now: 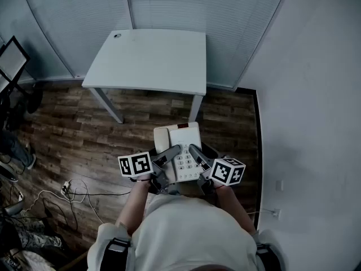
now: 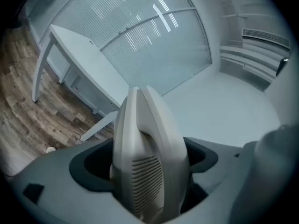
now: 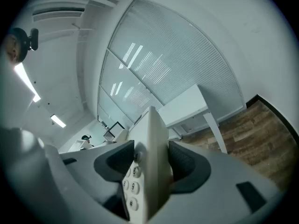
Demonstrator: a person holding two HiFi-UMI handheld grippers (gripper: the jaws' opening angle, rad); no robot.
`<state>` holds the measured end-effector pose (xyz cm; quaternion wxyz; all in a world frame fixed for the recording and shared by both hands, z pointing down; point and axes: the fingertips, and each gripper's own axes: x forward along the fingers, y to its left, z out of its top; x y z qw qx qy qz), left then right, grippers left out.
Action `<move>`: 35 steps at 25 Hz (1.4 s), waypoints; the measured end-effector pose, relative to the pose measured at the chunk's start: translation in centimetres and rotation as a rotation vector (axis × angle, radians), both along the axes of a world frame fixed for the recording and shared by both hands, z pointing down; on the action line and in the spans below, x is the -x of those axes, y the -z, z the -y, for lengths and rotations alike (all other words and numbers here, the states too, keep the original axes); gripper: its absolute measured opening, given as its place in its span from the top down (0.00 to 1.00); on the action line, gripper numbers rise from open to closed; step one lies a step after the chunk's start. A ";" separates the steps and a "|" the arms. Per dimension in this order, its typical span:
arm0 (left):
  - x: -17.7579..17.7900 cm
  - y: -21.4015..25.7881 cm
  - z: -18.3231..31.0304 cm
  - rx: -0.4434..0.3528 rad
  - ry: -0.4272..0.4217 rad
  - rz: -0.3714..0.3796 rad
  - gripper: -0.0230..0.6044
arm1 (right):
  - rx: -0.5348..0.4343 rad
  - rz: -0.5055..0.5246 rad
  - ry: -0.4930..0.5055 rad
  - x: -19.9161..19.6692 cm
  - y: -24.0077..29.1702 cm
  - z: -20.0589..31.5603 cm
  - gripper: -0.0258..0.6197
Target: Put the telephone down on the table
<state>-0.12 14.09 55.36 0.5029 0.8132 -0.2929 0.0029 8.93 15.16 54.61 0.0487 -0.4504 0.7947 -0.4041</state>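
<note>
A cream desk telephone (image 1: 179,148) with its handset and keypad hangs in the air in front of the person, over the wooden floor. My left gripper (image 1: 174,149) is shut on its left side, where the handset (image 2: 147,157) fills the space between the dark pads. My right gripper (image 1: 193,149) is shut on the right edge of the telephone (image 3: 149,167), next to the number keys. The white table (image 1: 149,61) stands ahead, well beyond the telephone, and also shows in the left gripper view (image 2: 88,62) and the right gripper view (image 3: 187,104).
Window blinds (image 1: 186,10) run behind the table. Cables and a power strip (image 1: 65,189) lie on the floor at the left. A dark monitor stand (image 1: 11,66) stands at the far left. A white wall (image 1: 316,123) closes off the right side.
</note>
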 end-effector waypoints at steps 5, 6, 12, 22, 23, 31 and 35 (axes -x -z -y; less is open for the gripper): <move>0.9 -0.3 -8.4 0.011 0.016 0.018 0.27 | 0.031 0.016 0.041 1.0 -0.5 -8.1 0.59; 1.3 -0.3 -9.6 0.011 0.021 0.018 0.27 | 0.030 0.015 0.049 1.4 -0.4 -9.3 0.59; 4.2 0.6 -12.7 -0.011 0.035 0.020 0.27 | 0.014 0.020 0.062 4.2 0.4 -12.3 0.59; 6.7 2.1 -15.3 -0.054 0.093 0.006 0.27 | -0.033 0.015 0.122 6.7 2.0 -14.3 0.59; 6.9 2.2 -15.5 -0.056 0.099 0.008 0.27 | -0.034 0.020 0.129 6.9 2.1 -14.5 0.59; 5.4 1.4 -16.4 -0.045 0.114 0.015 0.27 | -0.019 0.034 0.141 5.4 1.2 -15.3 0.59; 5.2 1.1 -16.9 -0.024 0.112 0.016 0.27 | 0.003 0.038 0.140 5.1 0.9 -15.7 0.59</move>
